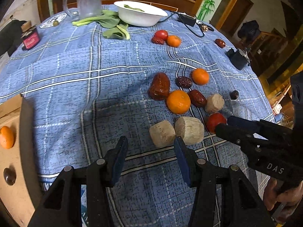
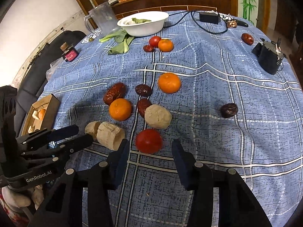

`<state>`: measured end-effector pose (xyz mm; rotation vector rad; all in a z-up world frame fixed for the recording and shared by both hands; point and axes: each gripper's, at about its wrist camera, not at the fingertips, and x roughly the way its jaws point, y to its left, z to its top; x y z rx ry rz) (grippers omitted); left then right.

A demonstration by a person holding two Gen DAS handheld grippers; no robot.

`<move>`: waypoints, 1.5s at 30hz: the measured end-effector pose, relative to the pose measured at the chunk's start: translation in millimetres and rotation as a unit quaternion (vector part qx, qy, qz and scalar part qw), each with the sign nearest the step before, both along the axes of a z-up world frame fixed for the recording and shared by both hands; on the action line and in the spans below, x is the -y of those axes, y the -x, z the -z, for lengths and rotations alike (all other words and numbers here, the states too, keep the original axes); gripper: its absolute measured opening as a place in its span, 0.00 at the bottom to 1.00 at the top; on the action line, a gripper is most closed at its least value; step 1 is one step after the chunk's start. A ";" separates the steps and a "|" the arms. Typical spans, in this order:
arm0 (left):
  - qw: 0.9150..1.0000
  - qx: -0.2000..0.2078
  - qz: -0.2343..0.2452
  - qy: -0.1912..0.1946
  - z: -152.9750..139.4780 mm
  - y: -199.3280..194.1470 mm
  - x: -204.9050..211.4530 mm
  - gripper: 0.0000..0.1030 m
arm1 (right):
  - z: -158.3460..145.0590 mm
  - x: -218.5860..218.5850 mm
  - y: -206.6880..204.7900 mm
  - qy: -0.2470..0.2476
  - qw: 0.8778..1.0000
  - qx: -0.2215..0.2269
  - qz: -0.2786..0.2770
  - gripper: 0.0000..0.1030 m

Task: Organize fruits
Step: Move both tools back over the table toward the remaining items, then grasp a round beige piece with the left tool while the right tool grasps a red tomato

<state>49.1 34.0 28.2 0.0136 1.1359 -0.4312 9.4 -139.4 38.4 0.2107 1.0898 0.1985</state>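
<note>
Nearest my right wrist camera, lower centre of frame, the right gripper [image 2: 150, 148] stands with jaws spread and nothing between them; a red tomato [image 2: 148, 141] lies on the cloth just beyond the tips, in line with the gap. Lower left in that view, I see the left gripper [image 2: 75, 135], its jaws likewise spread, tips beside two pale cut root pieces [image 2: 110, 135].

From my left wrist camera, the left gripper [image 1: 151, 142] appears at lower centre, one beige piece [image 1: 162, 133] just beyond its gap and a second [image 1: 189, 130] touching that piece on the right. The right gripper [image 1: 223, 123] enters from the right edge, its tips at the tomato [image 1: 215, 122].

Mid-frame, on the blue plaid tablecloth [image 2: 236, 132]: a mandarin [image 2: 120, 109], a wrinkled red date [image 2: 114, 93], a rounded beige lump [image 2: 158, 116], a dark date [image 2: 143, 90], a second mandarin [image 2: 169, 82]. One dark date [image 2: 229, 110] lies well apart, right of centre.

Left edge: a cardboard box [image 2: 52, 106] holding a mandarin [image 2: 42, 113].

Upper frame: a tomato, mandarin and date cluster [image 2: 160, 44], leafy greens [image 2: 121, 41], a white bowl [image 2: 149, 27], a clear pitcher [image 2: 103, 18].
</note>
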 end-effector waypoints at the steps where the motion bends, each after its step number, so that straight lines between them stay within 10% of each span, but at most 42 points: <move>1: 1.000 -0.001 0.006 0.001 2.3 -1.5 1.8 0.46 | 1.4 -1.0 -1.0 0.000 1.000 -0.001 0.001 0.48; 9: 0.999 -0.001 0.039 0.024 5.0 -4.5 16.0 0.27 | 11.3 -2.8 -6.7 0.005 1.000 -0.002 0.011 0.41; 26: 0.999 0.036 0.002 0.029 -33.5 27.6 -12.8 0.27 | -16.3 -5.8 14.9 -0.034 0.999 0.010 0.013 0.34; 45: 0.978 0.025 -0.204 -0.022 -48.1 70.2 -256.5 0.28 | -52.5 -269.1 20.0 -0.092 0.970 0.000 -0.226 0.35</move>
